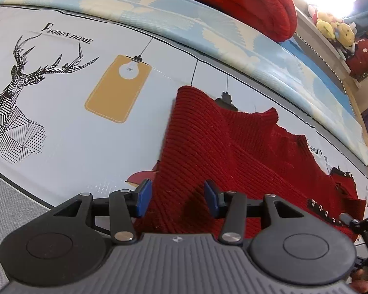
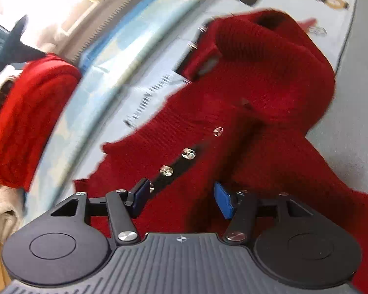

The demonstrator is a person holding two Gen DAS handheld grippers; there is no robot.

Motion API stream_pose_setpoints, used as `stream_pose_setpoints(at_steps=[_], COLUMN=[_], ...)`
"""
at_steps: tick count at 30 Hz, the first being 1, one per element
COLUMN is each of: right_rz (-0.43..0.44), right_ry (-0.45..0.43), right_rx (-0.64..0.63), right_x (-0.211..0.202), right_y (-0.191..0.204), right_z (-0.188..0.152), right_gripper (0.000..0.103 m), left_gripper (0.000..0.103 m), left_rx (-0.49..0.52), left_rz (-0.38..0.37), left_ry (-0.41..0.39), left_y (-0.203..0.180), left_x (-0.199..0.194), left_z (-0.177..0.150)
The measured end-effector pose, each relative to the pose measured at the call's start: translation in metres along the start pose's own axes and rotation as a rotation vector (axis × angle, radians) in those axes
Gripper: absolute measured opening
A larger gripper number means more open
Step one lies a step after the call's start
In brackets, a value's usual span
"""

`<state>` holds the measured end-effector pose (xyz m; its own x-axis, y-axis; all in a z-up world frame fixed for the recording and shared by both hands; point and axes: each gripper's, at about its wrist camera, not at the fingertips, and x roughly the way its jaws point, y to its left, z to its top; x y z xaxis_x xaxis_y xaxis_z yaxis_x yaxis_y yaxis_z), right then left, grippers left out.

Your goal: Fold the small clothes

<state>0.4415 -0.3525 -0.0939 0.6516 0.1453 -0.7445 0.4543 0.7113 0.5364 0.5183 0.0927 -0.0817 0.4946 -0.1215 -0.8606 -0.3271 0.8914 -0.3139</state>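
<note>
A dark red knitted cardigan [image 1: 208,147] is lying partly folded on a printed bed sheet [image 1: 73,134]. The left tongs [image 1: 177,197] are hovering over its ribbed fabric, blue pads apart and gripping nothing. The right tongs [image 2: 181,199] are likewise standing open above the button placket [image 2: 181,161], holding nothing.

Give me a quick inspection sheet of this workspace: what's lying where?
Surface: printed bedsheet with a deer drawing.
Job's things: dark red knit cardigan spread out, partly bunched; buttons visible.
Clutter: folded red knitwear further back.
Grippers: left gripper open over the cardigan; right gripper open, nothing pinched.
Cables: nothing seen.
Surroundings: plush toys on a shelf, bright window.
</note>
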Motion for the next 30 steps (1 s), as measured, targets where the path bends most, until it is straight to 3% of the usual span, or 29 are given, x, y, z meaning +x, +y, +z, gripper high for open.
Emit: stream_pose_setpoints(at_steps=[3, 6, 7, 9, 10, 11, 14, 16, 17, 18, 19, 22, 23, 24, 27, 30], right_rz=[0.017, -0.123, -0.154, -0.151, -0.13, -0.099, 0.094, 0.352, 0.436, 0.417, 0.327, -0.073, -0.135, -0.107, -0.074, -0.071], right_ry=[-0.009, 0.093, 0.106, 0.081, 0.065, 0.052, -0.023, -0.111, -0.141, -0.155, -0.138, 0.018, 0.068, 0.058, 0.043, 0.065], right_rx=[-0.049, -0.024, -0.007, -0.014, -0.041, -0.056, -0.031, 0.021, 0.03, 0.002, -0.02, -0.02, -0.01, 0.019, -0.049, -0.005], right_x=[0.001, 0.024, 0.029, 0.028, 0.026, 0.025, 0.01, -0.008, -0.014, -0.016, -0.01, 0.025, 0.033, 0.032, 0.027, 0.024], right_y=[0.013, -0.001, -0.008, -0.01, -0.007, -0.005, -0.002, 0.0, 0.0, 0.003, 0.003, -0.016, -0.024, -0.029, -0.018, -0.02], right_z=[-0.001, -0.004, -0.004, -0.002, 0.001, 0.002, 0.009, 0.012, 0.013, 0.014, 0.014, 0.008, 0.004, 0.004, 0.009, 0.008], right_gripper=[0.065, 0.063, 0.054, 0.046, 0.02, 0.012, 0.011, 0.01, 0.01, 0.01, 0.01, 0.013, 0.014, 0.014, 0.02, 0.031], left_gripper=[0.052, 0.052, 0.052, 0.052, 0.052, 0.052, 0.052, 0.052, 0.052, 0.052, 0.052, 0.052, 0.052, 0.052, 0.052, 0.052], left_rx=[0.003, 0.006, 0.005, 0.003, 0.001, 0.001, -0.002, -0.016, -0.022, -0.026, -0.03, -0.058, -0.071, -0.093, -0.142, -0.155], left_rz=[0.001, 0.011, 0.015, 0.02, 0.022, 0.022, 0.011, -0.002, -0.006, -0.012, -0.021, -0.043, -0.052, -0.067, -0.116, -0.132], left_ry=[0.0, 0.006, 0.009, 0.01, 0.009, 0.007, -0.007, -0.019, -0.023, -0.027, -0.031, -0.04, -0.044, -0.051, -0.063, -0.063], left_y=[0.0, 0.001, 0.001, 0.003, 0.003, 0.003, 0.003, 0.004, 0.004, 0.004, 0.005, 0.011, 0.013, 0.015, 0.02, 0.02], left_x=[0.001, 0.004, 0.005, 0.007, 0.007, 0.007, 0.004, 0.003, 0.004, 0.004, 0.005, 0.01, 0.012, 0.013, 0.018, 0.027], left_z=[0.0, -0.001, -0.002, -0.002, -0.002, -0.002, -0.001, 0.0, 0.0, 0.0, 0.001, 0.005, 0.007, 0.009, 0.012, 0.012])
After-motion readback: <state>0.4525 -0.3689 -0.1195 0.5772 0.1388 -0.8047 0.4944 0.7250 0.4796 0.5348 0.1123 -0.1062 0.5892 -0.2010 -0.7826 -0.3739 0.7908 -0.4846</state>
